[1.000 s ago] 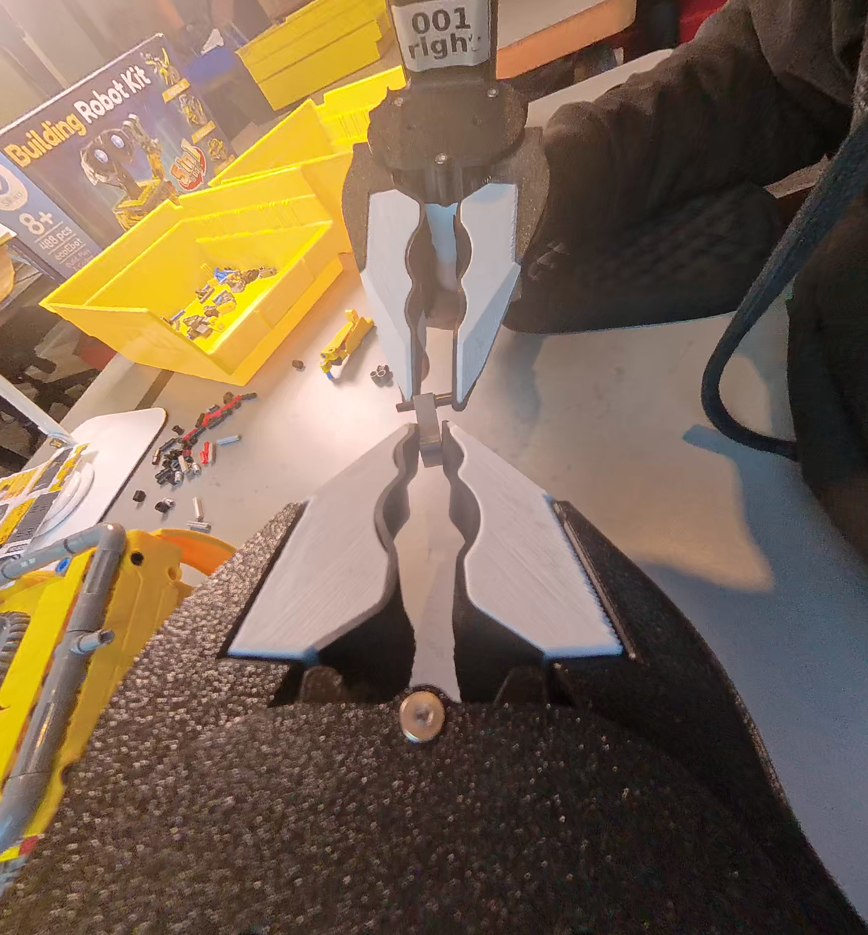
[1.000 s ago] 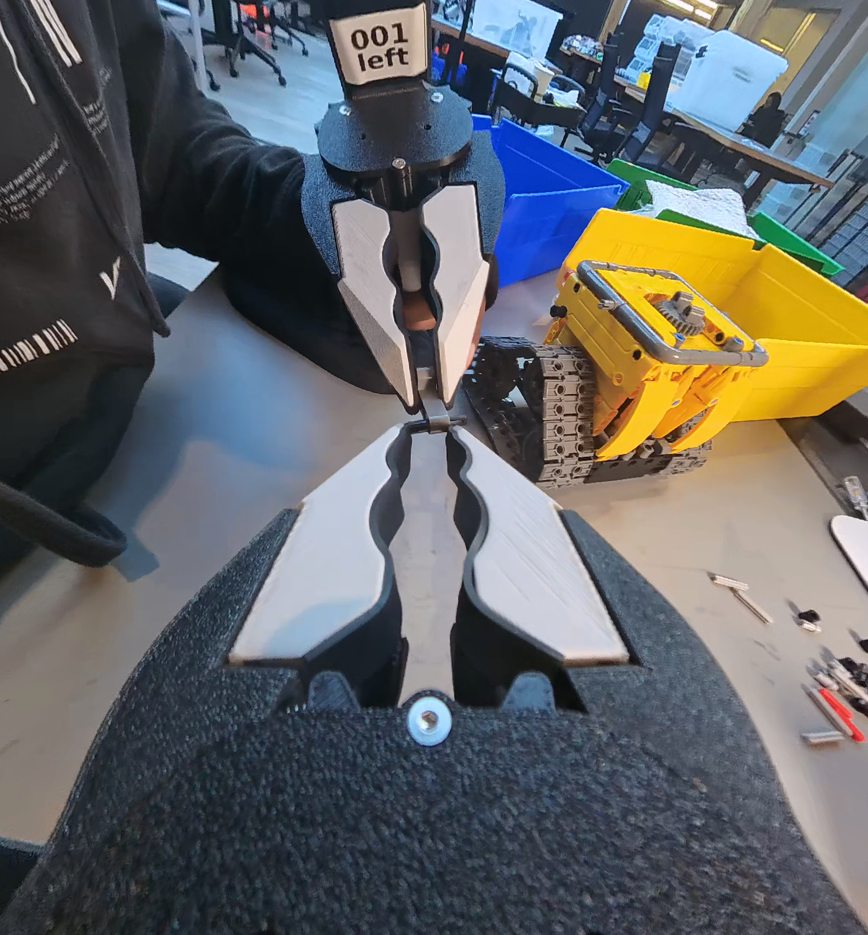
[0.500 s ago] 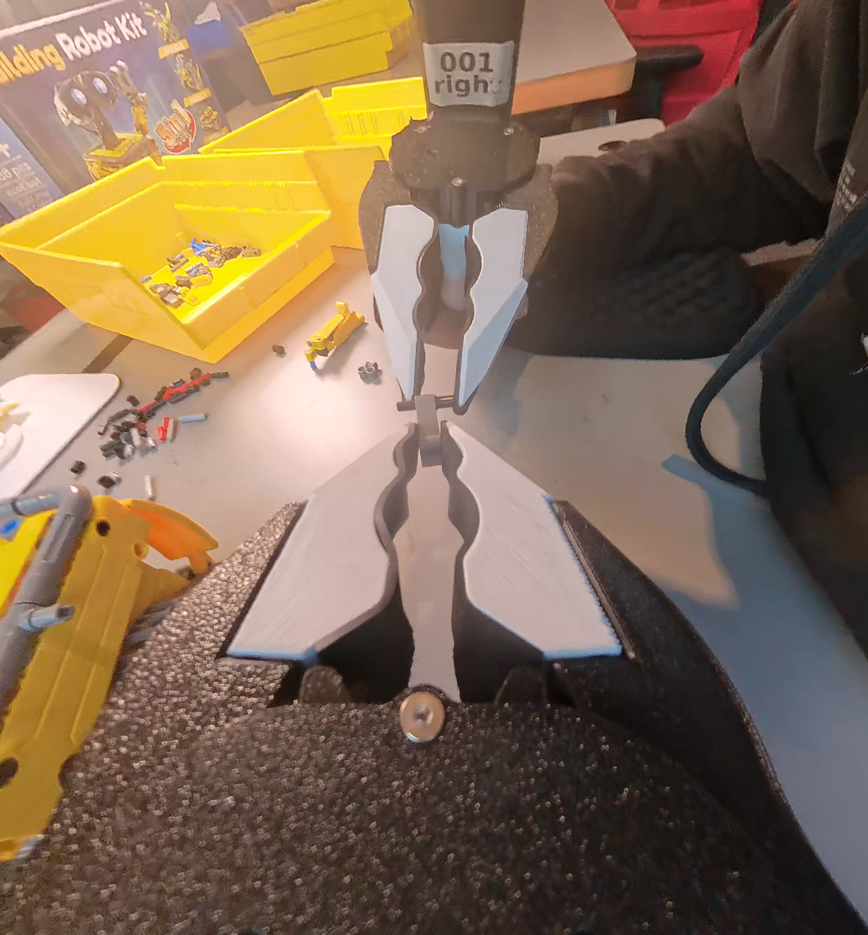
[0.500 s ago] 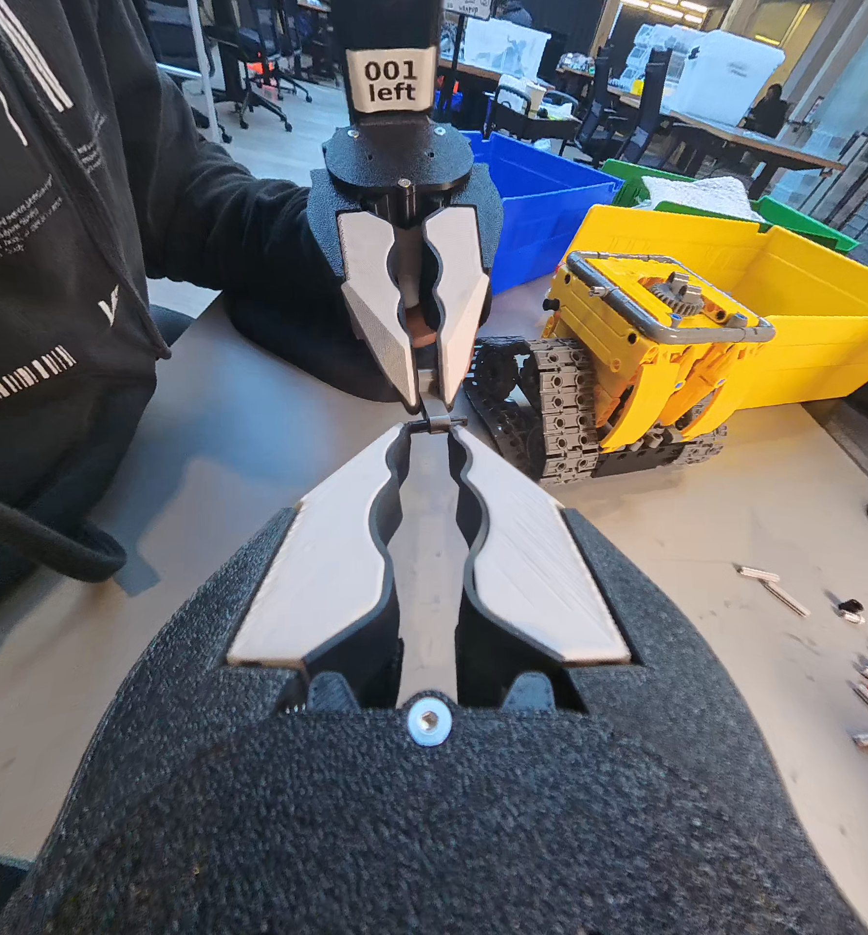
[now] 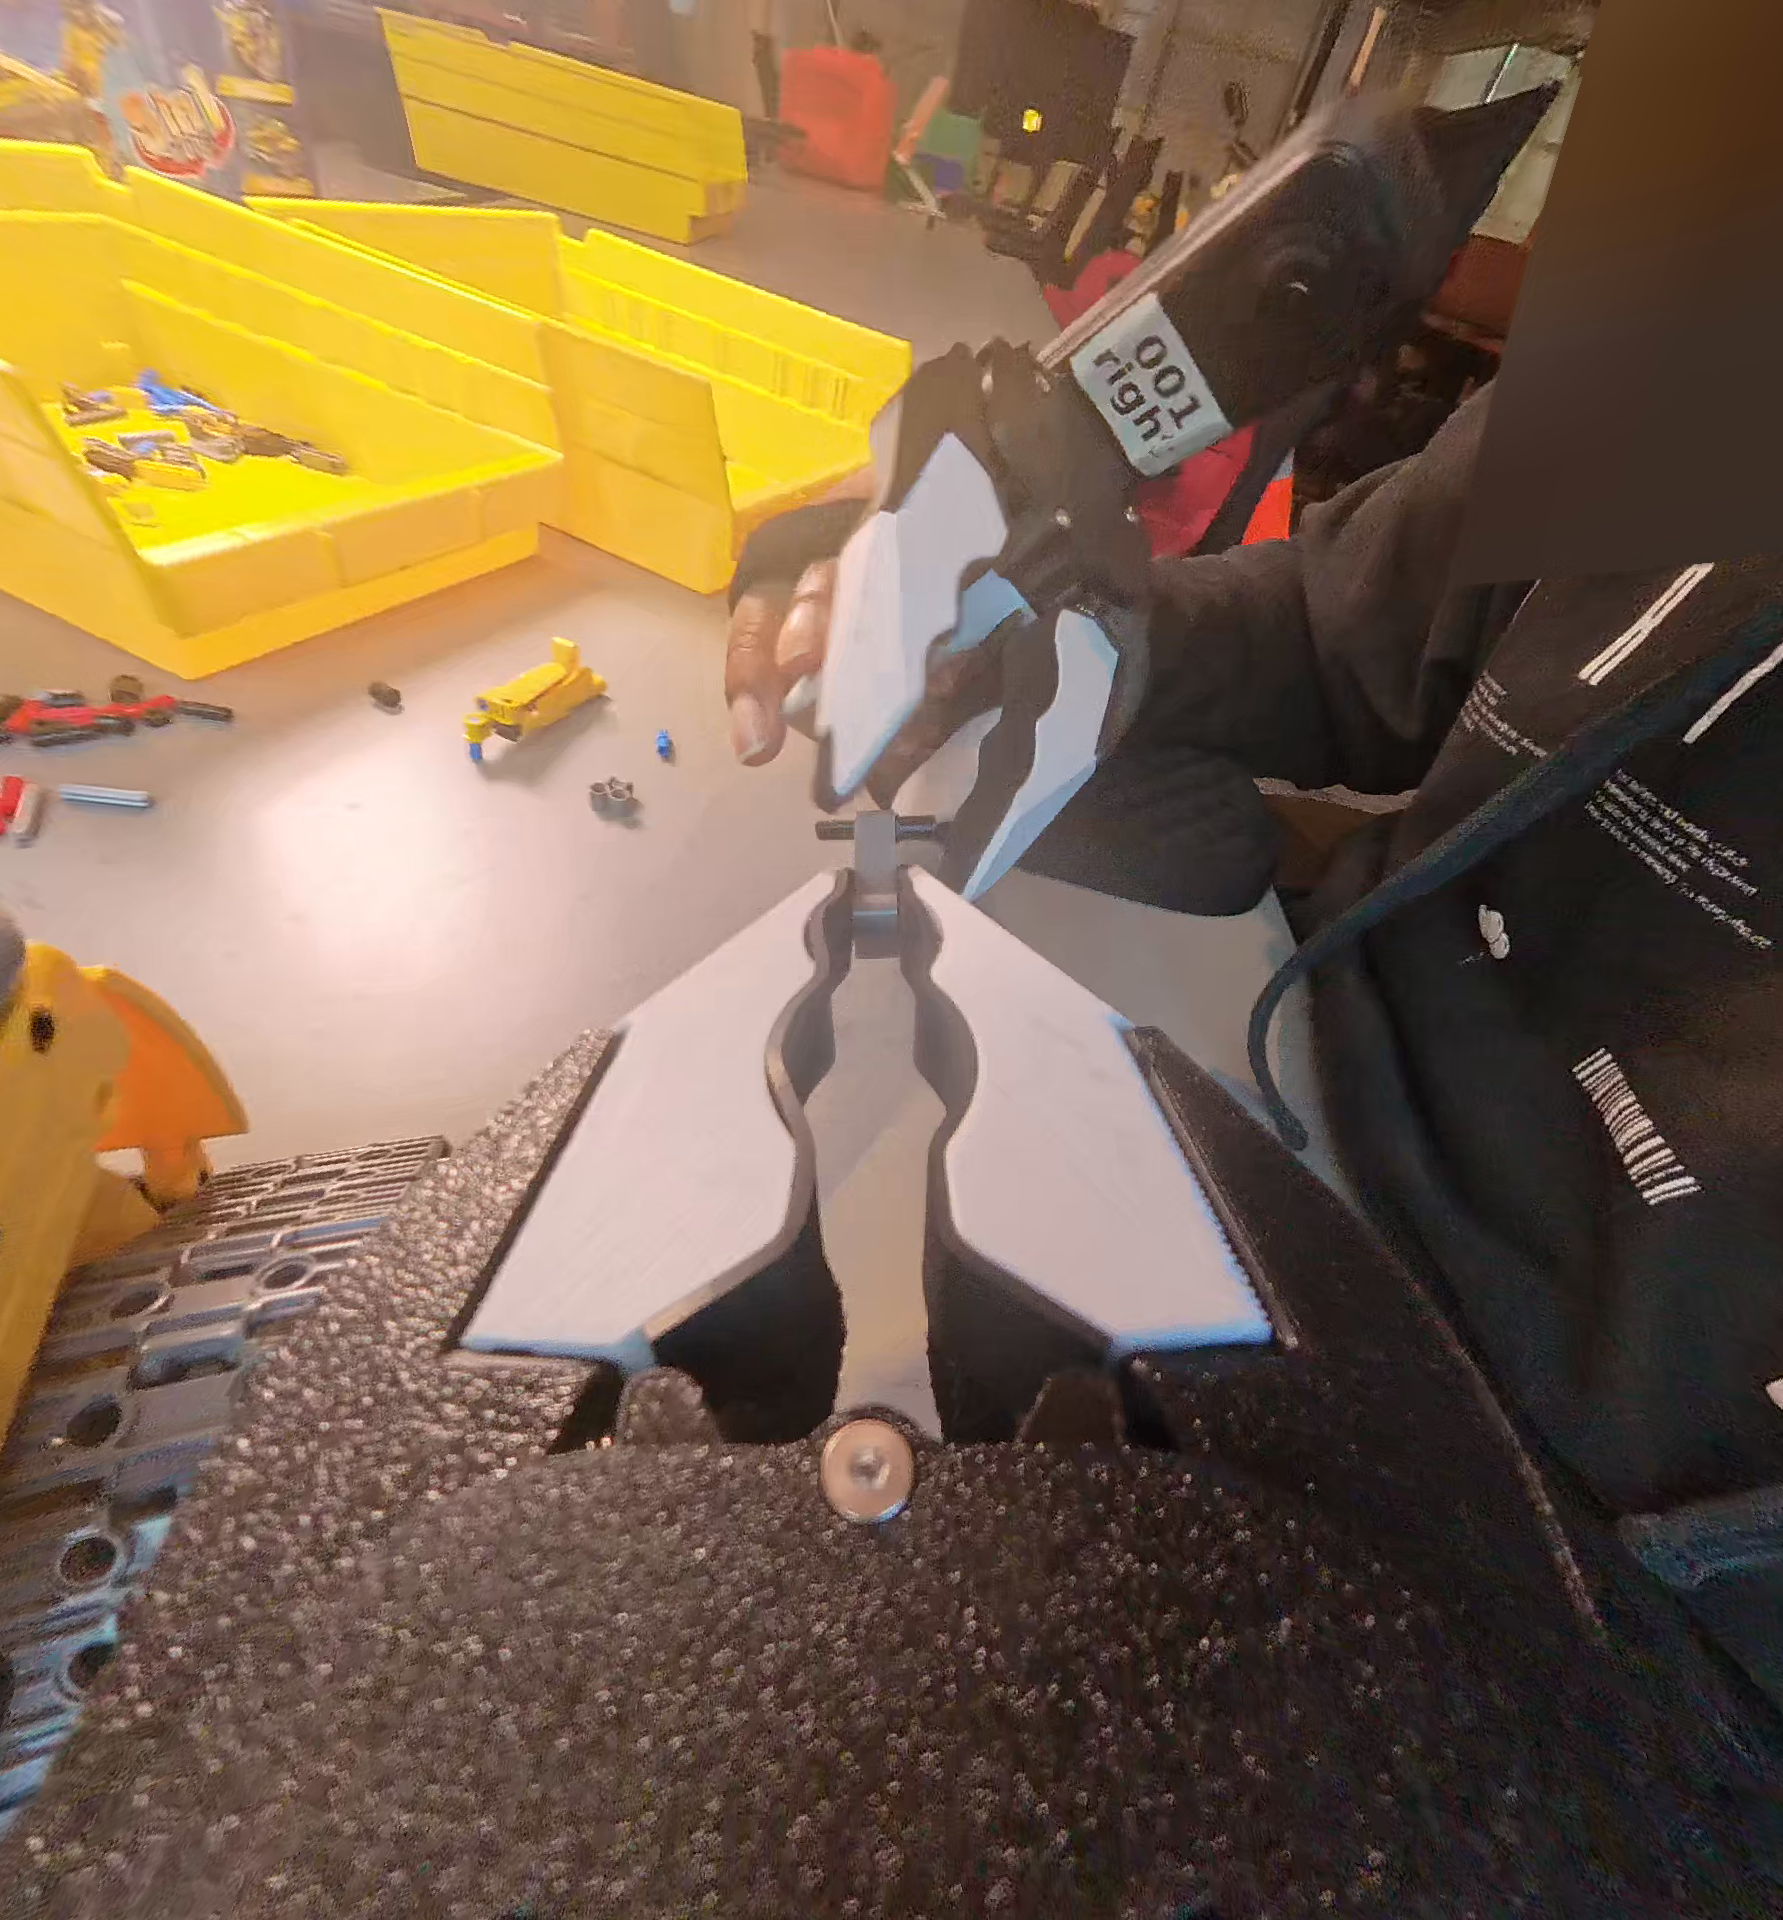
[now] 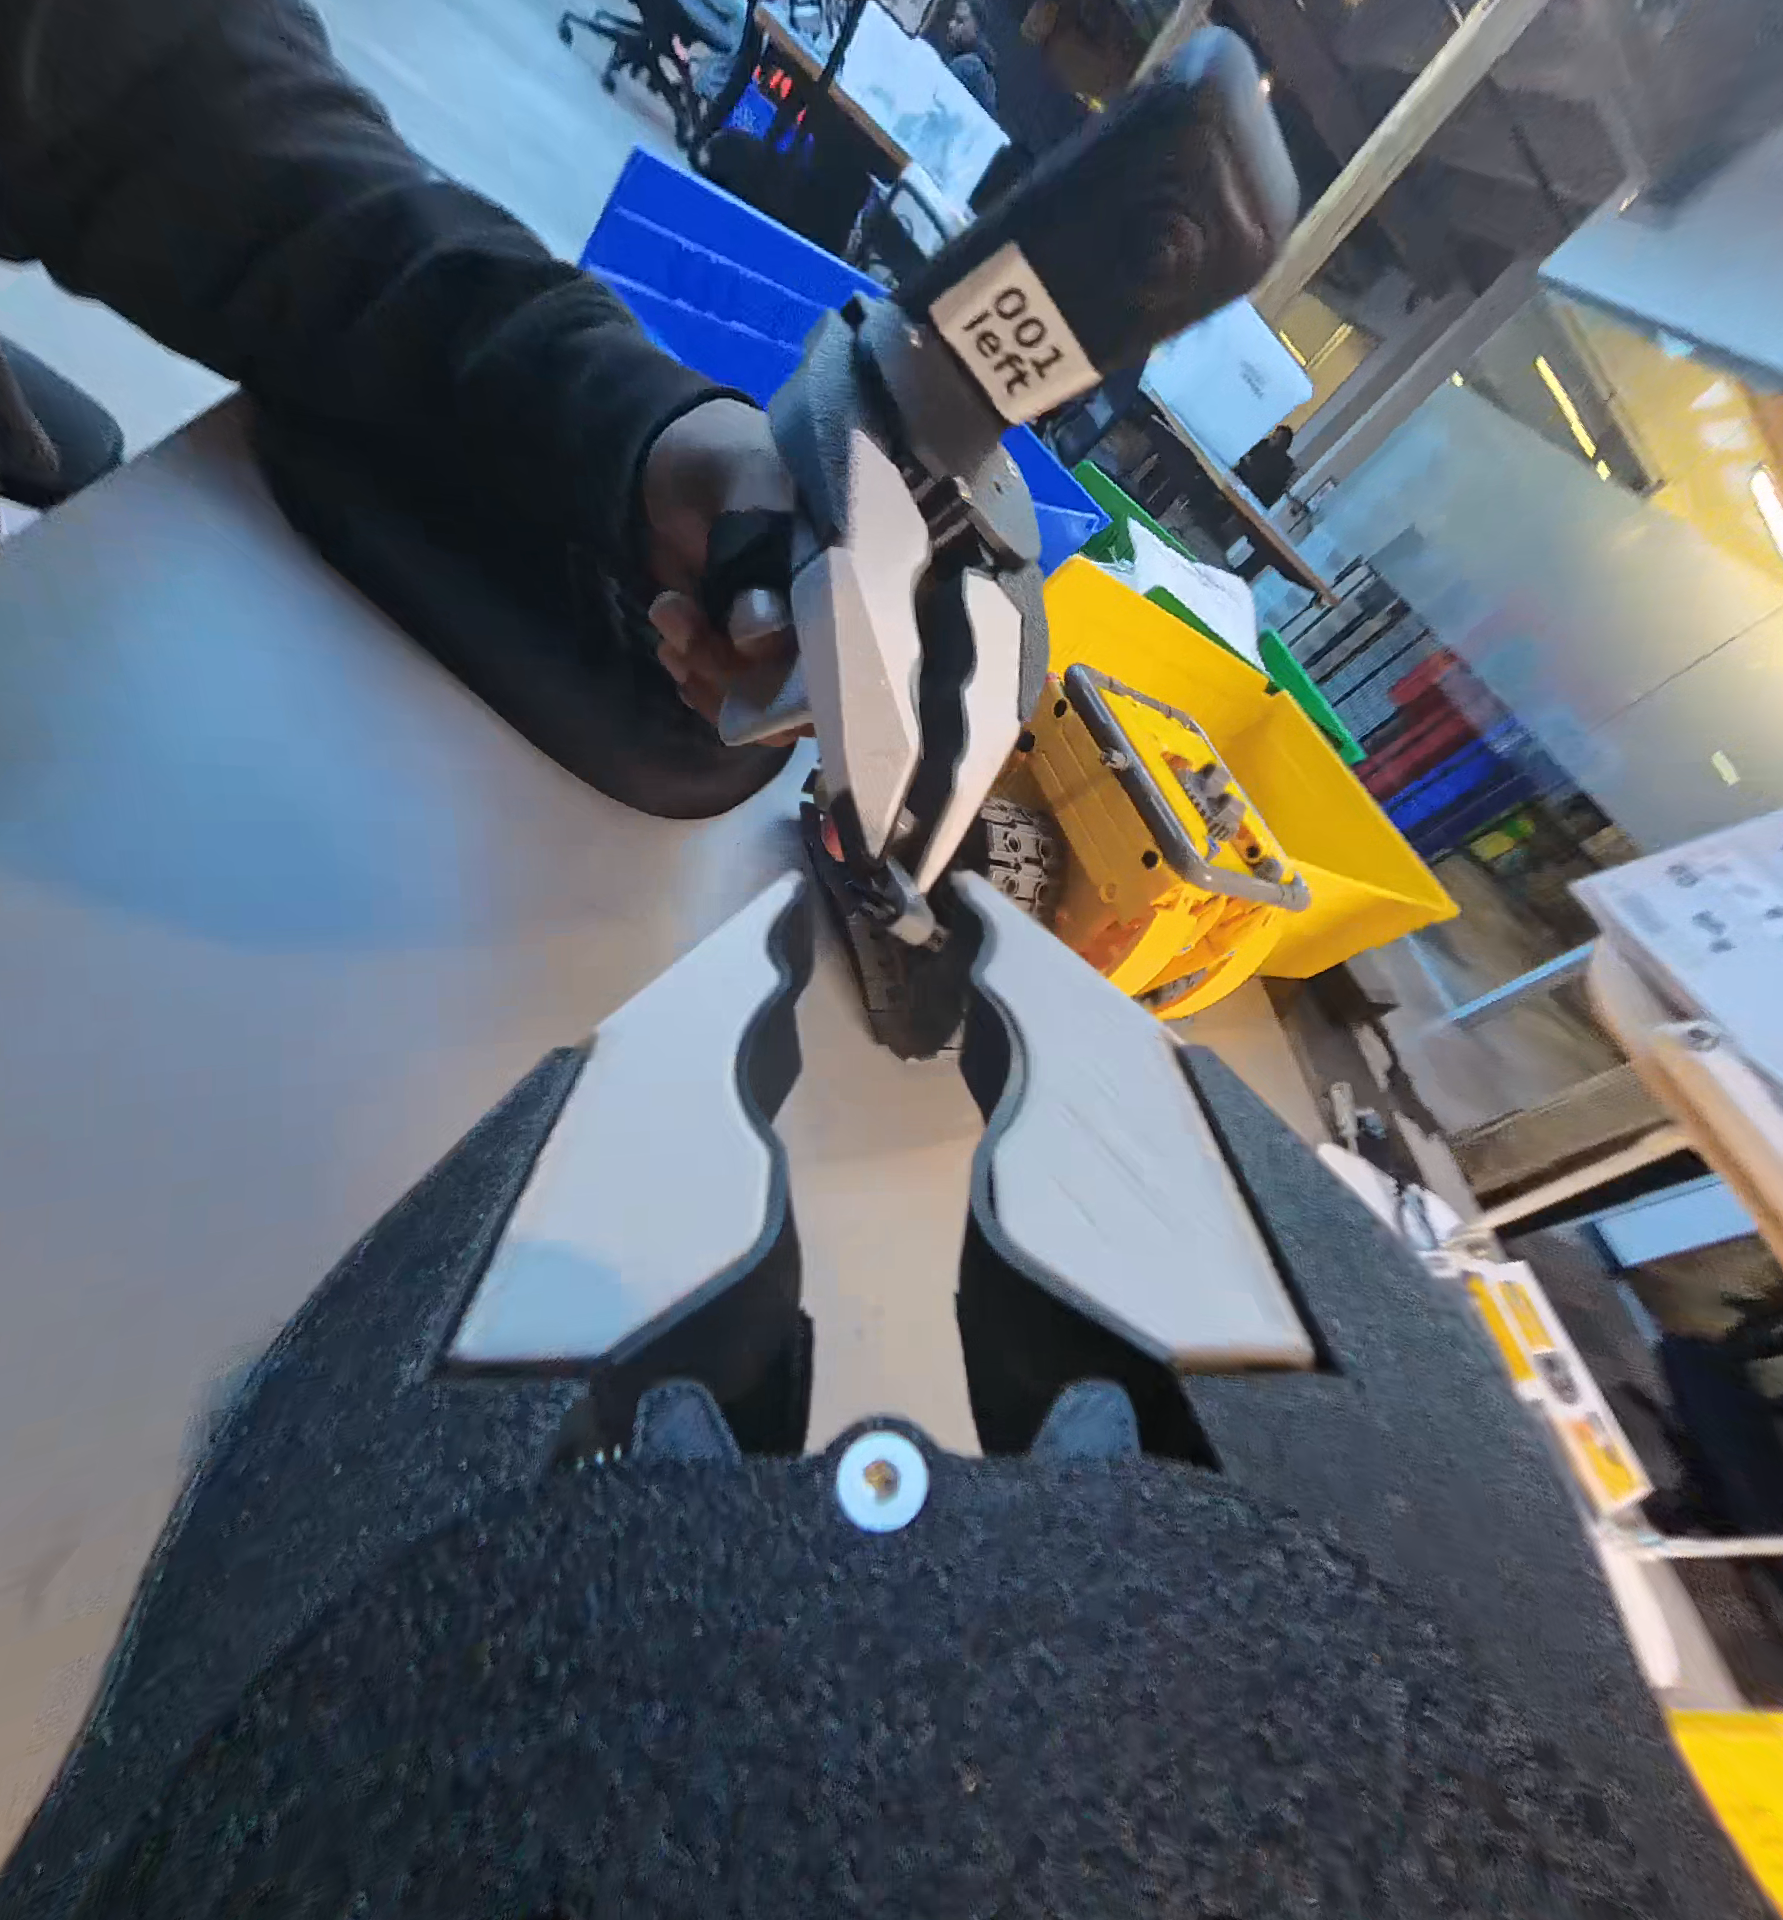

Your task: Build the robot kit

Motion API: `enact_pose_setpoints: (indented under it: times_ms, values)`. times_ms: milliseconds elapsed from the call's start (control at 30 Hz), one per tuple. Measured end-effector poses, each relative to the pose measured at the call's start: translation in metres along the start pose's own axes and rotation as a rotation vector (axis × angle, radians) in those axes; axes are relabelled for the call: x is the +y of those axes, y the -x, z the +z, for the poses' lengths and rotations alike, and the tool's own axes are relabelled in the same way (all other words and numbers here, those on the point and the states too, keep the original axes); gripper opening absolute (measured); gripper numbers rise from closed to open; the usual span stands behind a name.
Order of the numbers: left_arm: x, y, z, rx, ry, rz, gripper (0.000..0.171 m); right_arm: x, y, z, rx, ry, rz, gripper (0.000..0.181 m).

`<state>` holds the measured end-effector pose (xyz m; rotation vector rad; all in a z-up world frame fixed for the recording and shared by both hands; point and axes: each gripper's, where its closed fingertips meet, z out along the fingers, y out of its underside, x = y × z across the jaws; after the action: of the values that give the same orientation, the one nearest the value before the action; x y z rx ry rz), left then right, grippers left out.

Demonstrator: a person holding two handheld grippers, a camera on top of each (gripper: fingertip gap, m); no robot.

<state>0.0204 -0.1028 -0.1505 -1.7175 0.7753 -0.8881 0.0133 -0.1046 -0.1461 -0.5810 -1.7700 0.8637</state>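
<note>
Above the table [image 5: 367, 935], the left hand-held gripper [image 5: 874, 894] stays clenched on the grey connector [image 5: 874, 862]; the right hand-held gripper [image 6: 882, 894] has released its black pin [image 5: 833, 829] and tilted away.

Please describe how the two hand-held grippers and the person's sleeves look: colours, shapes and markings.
Both the left gripper and the right gripper have a black, rough-textured body, two flat pale grey fingers with wavy black inner edges, and a silver screw at the base. Each carries a white label with dark writing below its black handle. The person wears black sleeves; the black top has white printed markings.
</note>
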Motion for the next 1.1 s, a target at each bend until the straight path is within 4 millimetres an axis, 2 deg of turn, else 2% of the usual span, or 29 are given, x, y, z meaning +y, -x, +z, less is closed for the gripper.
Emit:
enact_pose_setpoints:
  times_ms: [67,167,267,333,367,500,567,600,867,933,1033,1100]
  values:
    - [0.002,-0.003,0.002,0.030,0.014,-0.013,0.007,-0.001,0.002,0.000,0.008,0.012,-0.061,0.011]
    - [0.002,-0.007,0.002,0.075,0.010,-0.045,0.007,-0.004,0.004,-0.002,-0.022,-0.004,-0.019,0.010]
    - [-0.004,-0.013,-0.002,0.117,-0.028,-0.040,0.013,-0.009,0.004,-0.004,-0.082,-0.058,0.159,0.008]
    - [-0.011,-0.015,-0.008,0.101,-0.074,0.029,0.025,-0.010,0.000,-0.007,-0.143,-0.090,0.347,0.008]
    - [-0.011,-0.012,-0.010,0.063,-0.077,0.082,0.026,-0.007,-0.003,-0.007,-0.157,-0.089,0.420,0.008]
    - [0.002,-0.005,-0.004,-0.089,0.019,0.313,0.021,0.008,0.004,-0.001,-0.225,0.011,0.590,0.008]
    - [0.010,-0.002,0.003,-0.135,0.077,0.383,0.014,0.008,0.008,0.001,-0.252,0.010,0.638,0.006]
    - [0.014,-0.002,0.005,-0.143,0.098,0.403,0.007,0.010,0.006,0.001,-0.246,0.015,0.655,0.004]
    - [0.037,0.012,0.013,-0.201,0.254,0.420,0.007,0.036,0.015,0.005,-0.266,0.138,0.673,0.004]
    - [0.041,0.012,0.014,-0.199,0.278,0.427,0.009,0.037,0.018,0.005,-0.280,0.143,0.668,0.004]
    - [0.046,0.015,0.015,-0.207,0.313,0.427,0.024,0.032,0.022,0.004,-0.306,0.130,0.634,0.004]
    - [0.050,0.011,0.017,-0.173,0.328,0.421,0.018,0.031,0.024,0.004,-0.313,0.125,0.616,0.004]
